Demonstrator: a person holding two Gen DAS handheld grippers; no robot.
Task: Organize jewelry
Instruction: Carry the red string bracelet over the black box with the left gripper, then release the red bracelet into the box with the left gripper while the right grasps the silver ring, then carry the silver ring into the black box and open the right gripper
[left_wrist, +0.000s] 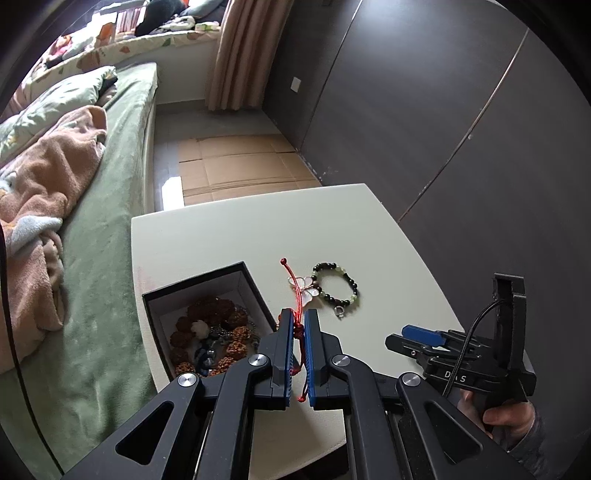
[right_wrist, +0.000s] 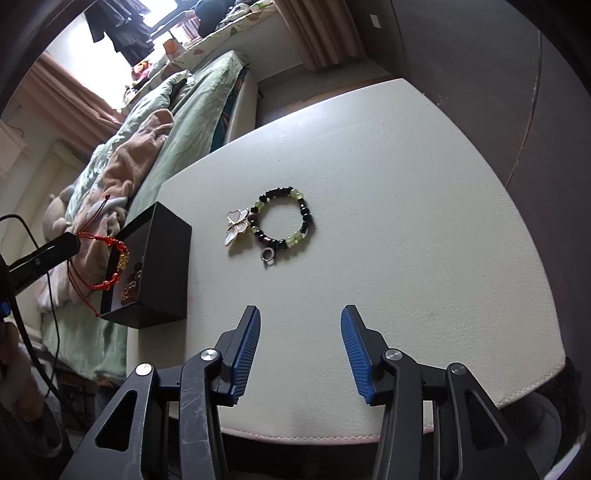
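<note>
Red cord bracelet (right_wrist: 110, 258): dangling limp from the left hand-held gripper (left_wrist: 298, 328) above the black box (right_wrist: 155, 273) — light, floppy, apt to swing; likely best pinched at its knotted cords, as it is.
Left hand-held gripper: jaws clamping narrow on the red cords, pointing steeply down over the box's near corner.
Beaded bracelet (right_wrist: 284, 221): lying flat on the counter (right_wrist: 424, 221), touching a butterfly charm (right_wrist: 236, 227); beads looking hard and slick — probably safest gripped across one side of the ring.
Right hand-held gripper (right_wrist: 301, 343): jaws standing apart with nothing between, tilting down, near the beaded bracelet but clear of it.
</note>
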